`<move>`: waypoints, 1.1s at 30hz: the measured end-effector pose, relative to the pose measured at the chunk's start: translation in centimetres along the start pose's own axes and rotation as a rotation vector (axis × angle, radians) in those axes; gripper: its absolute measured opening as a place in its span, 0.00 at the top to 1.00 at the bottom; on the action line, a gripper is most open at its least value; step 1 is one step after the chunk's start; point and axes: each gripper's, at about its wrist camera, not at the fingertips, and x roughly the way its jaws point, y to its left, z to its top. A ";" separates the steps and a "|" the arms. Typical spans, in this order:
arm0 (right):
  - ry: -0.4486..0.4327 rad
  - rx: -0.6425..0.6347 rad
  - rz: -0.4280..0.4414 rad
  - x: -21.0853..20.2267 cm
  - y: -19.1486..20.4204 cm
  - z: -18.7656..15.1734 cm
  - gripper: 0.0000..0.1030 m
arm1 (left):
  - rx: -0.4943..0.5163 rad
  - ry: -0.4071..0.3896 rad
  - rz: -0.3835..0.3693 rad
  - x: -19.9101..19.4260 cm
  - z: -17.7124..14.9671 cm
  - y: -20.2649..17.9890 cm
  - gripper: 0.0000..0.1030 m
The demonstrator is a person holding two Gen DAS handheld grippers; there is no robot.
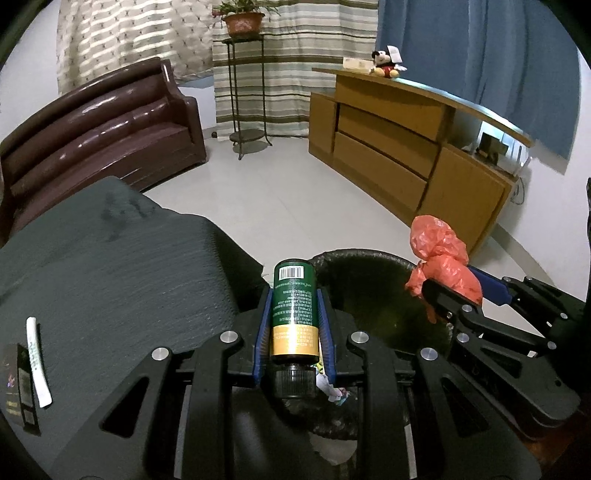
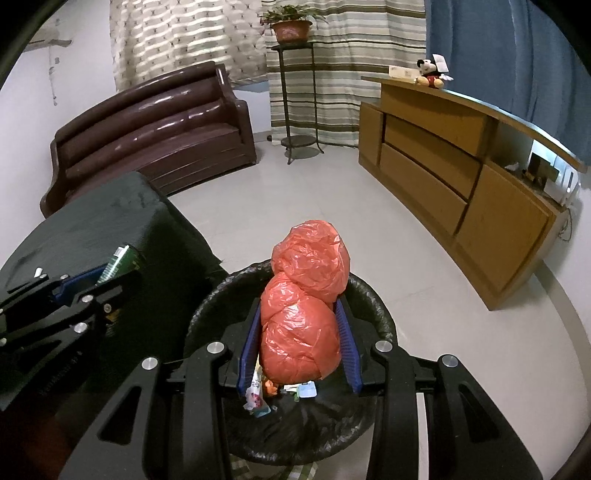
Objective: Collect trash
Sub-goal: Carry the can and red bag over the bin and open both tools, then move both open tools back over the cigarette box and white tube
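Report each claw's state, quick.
Left claw: shut on the green bottle.
Right claw: shut on the red plastic bag, over the bin.

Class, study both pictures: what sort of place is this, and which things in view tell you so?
Probably a home living room: a brown leather sofa, a wooden sideboard bearing a soft toy, and a potted plant on a stand before striped curtains.

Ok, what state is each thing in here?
Left hand-held gripper: shut on the bottle.
Bottle: capped, held cap-end toward the camera.
Right hand-held gripper: shut on the red bag.
Red bag: bunched up, held above the bin.
Bin: black-lined, open, litter inside.
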 end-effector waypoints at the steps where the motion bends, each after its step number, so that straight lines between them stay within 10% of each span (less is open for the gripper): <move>1: 0.001 0.002 0.000 0.2 -0.2 0.0 0.62 | 0.002 0.007 -0.003 0.2 0.0 -0.1 0.78; 19: -0.004 0.032 0.004 0.4 -0.6 0.1 0.55 | -0.071 0.012 0.039 0.1 0.5 1.7 0.46; 33: -0.009 -0.012 0.050 -0.4 2.5 0.4 0.55 | -0.134 -0.010 0.116 -3.7 -0.9 6.2 0.42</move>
